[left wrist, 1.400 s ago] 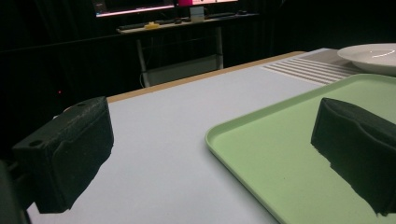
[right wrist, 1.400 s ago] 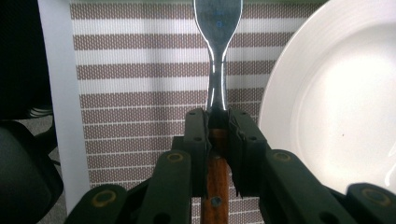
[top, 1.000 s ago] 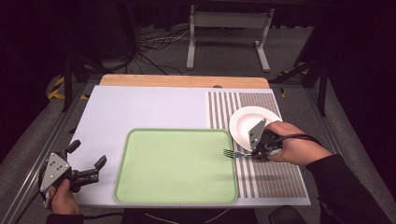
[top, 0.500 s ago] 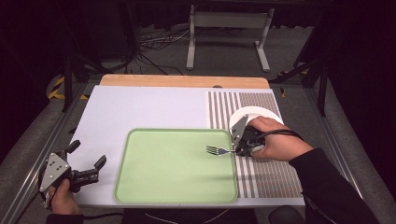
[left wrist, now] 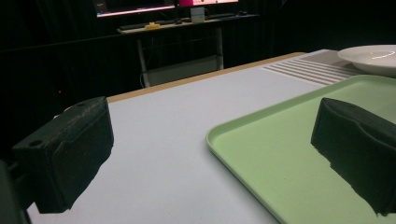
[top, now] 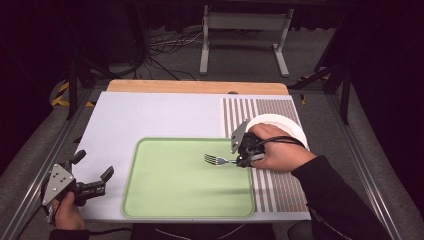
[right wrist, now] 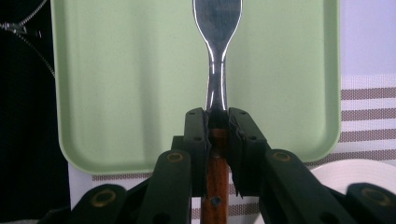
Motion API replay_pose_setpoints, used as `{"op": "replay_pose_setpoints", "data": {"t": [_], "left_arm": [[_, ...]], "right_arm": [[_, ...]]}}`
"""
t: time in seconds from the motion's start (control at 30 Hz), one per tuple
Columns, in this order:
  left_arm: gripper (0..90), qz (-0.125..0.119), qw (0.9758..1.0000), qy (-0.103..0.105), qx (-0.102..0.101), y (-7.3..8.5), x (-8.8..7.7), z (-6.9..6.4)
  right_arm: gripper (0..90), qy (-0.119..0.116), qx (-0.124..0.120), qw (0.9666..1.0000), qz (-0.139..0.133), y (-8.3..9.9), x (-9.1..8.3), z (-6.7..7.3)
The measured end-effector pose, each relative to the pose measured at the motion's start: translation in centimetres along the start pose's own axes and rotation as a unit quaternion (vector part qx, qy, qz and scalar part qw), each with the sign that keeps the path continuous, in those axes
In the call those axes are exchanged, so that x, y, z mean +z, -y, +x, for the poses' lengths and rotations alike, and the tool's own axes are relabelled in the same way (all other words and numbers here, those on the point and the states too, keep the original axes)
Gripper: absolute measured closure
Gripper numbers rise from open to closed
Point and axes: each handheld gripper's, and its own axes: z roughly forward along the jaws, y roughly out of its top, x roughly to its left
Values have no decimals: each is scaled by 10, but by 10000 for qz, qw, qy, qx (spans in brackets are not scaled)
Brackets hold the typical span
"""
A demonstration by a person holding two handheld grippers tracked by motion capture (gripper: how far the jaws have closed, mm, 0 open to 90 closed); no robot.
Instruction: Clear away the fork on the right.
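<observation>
A metal fork (top: 216, 160) with a wooden handle (right wrist: 216, 182) is clamped in my right gripper (top: 245, 156), which is shut on the handle. The tines point left, over the right part of the green tray (top: 170, 185). In the right gripper view the fork's neck (right wrist: 217, 74) runs up over the green tray (right wrist: 116, 84). My left gripper (top: 92, 182) rests at the table's front left corner, just left of the tray. It stands open, and nothing lies between its jaws in the left gripper view, where the tray's rim (left wrist: 243, 121) lies ahead.
A white plate (top: 280, 125) sits on the striped mat (top: 280, 185) at the right, just behind my right hand. The plate (left wrist: 371, 56) also lies far off in the left gripper view. The pale table top (top: 150, 117) stretches behind the tray, with a wooden strip (top: 195, 86) along the far edge.
My right gripper has carried the fork leftward from beside the plate to over the tray's right part. The left gripper has stayed put.
</observation>
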Motion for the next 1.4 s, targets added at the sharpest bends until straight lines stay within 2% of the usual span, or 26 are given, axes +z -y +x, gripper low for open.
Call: {"op": "replay_pose_setpoints", "data": {"t": [0.07,0.1,0.13,0.17,0.27,0.4,0.5,0.6,0.73,0.8,0.87,0.9,0.93,0.97,1.03,1.17,1.2,1.3,1.33,1.37,1.4], "left_arm": [[0,0,10000,1,1,0,0,0],[0,8,10000,4,5,0,0,0],[0,-5,10000,-2,2,0,0,0],[0,1,10000,5,6,0,0,0],[0,-2,10000,10,9,0,0,0],[0,-3,10000,7,10,0,0,0],[0,-6,10000,9,14,0,0,0],[0,-4,10000,8,15,0,0,0],[0,-3,10000,8,16,0,0,0],[0,-6,10000,10,13,0,0,0],[0,-9,10000,12,12,-1,-1,0],[0,-9,10000,12,12,-1,-1,0],[0,-9,10000,13,12,-1,-1,0],[0,-8,10000,13,13,-1,-1,0],[0,-8,10000,8,10,-1,-1,0],[0,-8,10000,13,14,-1,-1,0],[0,-10,10000,12,13,-1,-1,0],[0,-13,10000,4,10,-1,0,0],[0,-9,10000,8,11,-1,0,0],[0,-7,10000,13,15,-1,0,0],[0,-6,10000,13,18,-1,0,0]], "right_arm": [[782,-4,215,9998,-17,-3,1,1],[782,-4,215,9998,-17,-3,1,1],[782,-21,354,9994,-18,-5,1,2],[782,32,676,9977,-26,-8,1,5],[782,95,820,9965,-109,-11,1,6],[782,150,1257,9917,-232,-16,2,10],[781,45,1731,9842,-370,-20,4,12],[782,85,2018,9786,-396,-23,5,14],[782,55,2471,9676,-517,-26,8,15],[782,79,2641,9630,-531,-27,9,15],[781,98,2754,9598,-536,-28,10,14],[782,133,2877,9562,-529,-28,10,14],[781,128,2942,9542,-532,-28,11,14],[781,128,2942,9542,-532,-28,11,14],[781,186,3138,9478,-534,-29,12,14],[781,114,3587,9319,-531,-28,15,12],[781,127,3627,9303,-528,-28,15,12],[781,116,3643,9297,-520,-28,17,11],[781,134,3693,9279,-502,-28,18,11],[781,134,3693,9279,-502,-28,18,11],[780,153,3811,9233,-452,-28,20,10]]}}
